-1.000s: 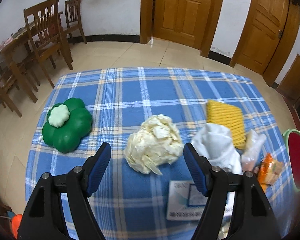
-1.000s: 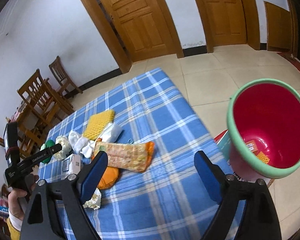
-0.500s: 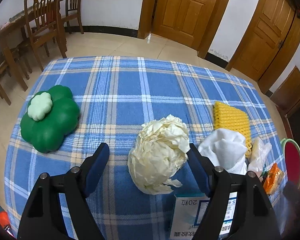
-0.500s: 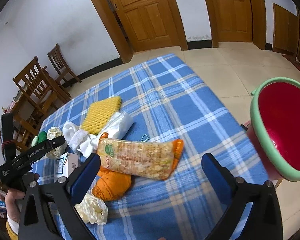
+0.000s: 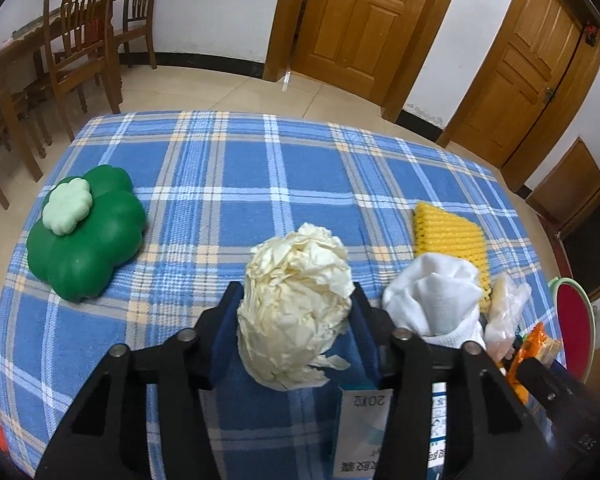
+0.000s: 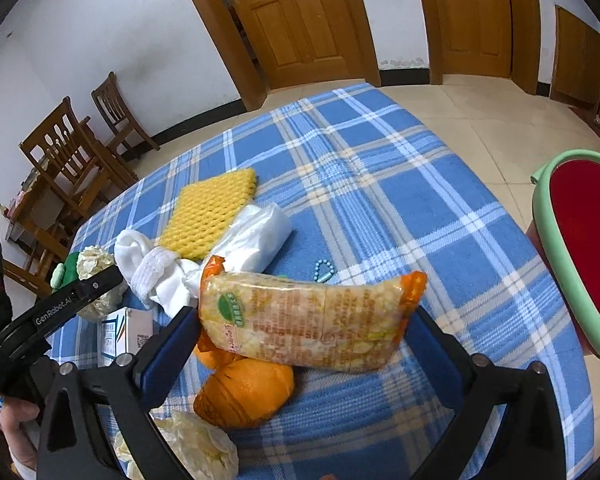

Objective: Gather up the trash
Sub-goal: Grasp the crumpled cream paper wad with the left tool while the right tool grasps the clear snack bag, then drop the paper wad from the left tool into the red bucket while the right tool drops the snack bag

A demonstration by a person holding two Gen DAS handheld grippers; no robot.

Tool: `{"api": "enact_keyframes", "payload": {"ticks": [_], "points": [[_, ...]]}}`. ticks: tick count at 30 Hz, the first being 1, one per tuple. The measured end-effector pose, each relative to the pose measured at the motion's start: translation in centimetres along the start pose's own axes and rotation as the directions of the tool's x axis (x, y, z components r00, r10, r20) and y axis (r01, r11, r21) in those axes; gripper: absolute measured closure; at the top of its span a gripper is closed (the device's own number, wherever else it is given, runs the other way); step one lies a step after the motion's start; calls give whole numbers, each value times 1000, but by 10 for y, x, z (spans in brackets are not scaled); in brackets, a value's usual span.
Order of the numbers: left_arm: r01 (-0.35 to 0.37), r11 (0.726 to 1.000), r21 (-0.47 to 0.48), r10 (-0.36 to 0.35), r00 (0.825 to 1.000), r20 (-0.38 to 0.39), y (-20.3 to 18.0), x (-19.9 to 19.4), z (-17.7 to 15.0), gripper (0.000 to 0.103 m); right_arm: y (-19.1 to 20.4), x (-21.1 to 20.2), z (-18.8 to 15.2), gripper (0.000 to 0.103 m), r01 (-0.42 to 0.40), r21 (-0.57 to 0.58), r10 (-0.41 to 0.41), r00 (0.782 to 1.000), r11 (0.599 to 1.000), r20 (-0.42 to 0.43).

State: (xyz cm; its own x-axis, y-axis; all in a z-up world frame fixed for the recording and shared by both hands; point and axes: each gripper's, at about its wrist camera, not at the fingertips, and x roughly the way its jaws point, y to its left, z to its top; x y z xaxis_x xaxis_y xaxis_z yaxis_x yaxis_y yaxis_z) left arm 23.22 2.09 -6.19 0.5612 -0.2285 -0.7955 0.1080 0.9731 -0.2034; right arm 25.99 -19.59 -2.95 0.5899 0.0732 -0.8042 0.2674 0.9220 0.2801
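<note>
**Paper wad pinched, snack bag bracketed**

My left hand-held gripper (image 5: 296, 320) hides the lower sides of the crumpled cream paper wad (image 5: 296, 308); its blue pads press against both flanks, so I am pinching the wad, though I cannot tell whether it is lifted off the bench (image 5: 220, 184). A printed box (image 5: 364, 432) just behind the wad is mostly covered by my gripper and cut off by the frame edge. The wad is a pale, wrinkled ball with torn flaps at its base. Beside it, towards the red bin (image 5: 572, 328), lie a white cloth (image 5: 432, 300) and yellow foam netting (image 5: 448, 232).

My right hand-held gripper (image 6: 300, 344) stands spread, a pad at each end of the clear-and-orange snack bag (image 6: 308, 320); contact is unclear. The bag lies over an orange pouch (image 6: 244, 392), near the bin (image 6: 580, 240).
</note>
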Motion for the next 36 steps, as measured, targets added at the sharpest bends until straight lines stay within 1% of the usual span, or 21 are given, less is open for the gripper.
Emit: {"api": "enact_keyframes", "payload": {"ticks": [1,3,5,7,16,26,33,36], "points": [[-1,1000,3,1,1000,2,-1,-1,0,54,1,0,-1,0,3,-5,-3,1000,1000,2],[-3,1000,4,3,1000,5,-2,-2,0,55,1,0,-2,4,3,-11,-3,1000,1000,9],[1,1000,1,-1,1000,6,-3,-4,-1,56,2,-2,-3,12,-7,-17,7,1000,1000,15],[3,1000,-5,-2,1000,9,-3,-8,-2,56,3,-2,-4,13,-13,-16,13,1000,1000,17],[36,999,-15,-36,999,32,-7,-35,-9,56,-5,-13,-7,14,-52,18,52,998,998,25],[83,996,34,-85,994,68,-34,-75,-19,56,-12,-46,-10,14,-89,28,86,993,996,77],[105,991,83,-112,991,76,-56,-95,-26,56,-27,-73,-11,14,-93,46,87,988,995,125],[118,988,103,-126,989,76,-66,-101,-29,56,-34,-85,-11,14,-76,46,69,988,996,140]]}}
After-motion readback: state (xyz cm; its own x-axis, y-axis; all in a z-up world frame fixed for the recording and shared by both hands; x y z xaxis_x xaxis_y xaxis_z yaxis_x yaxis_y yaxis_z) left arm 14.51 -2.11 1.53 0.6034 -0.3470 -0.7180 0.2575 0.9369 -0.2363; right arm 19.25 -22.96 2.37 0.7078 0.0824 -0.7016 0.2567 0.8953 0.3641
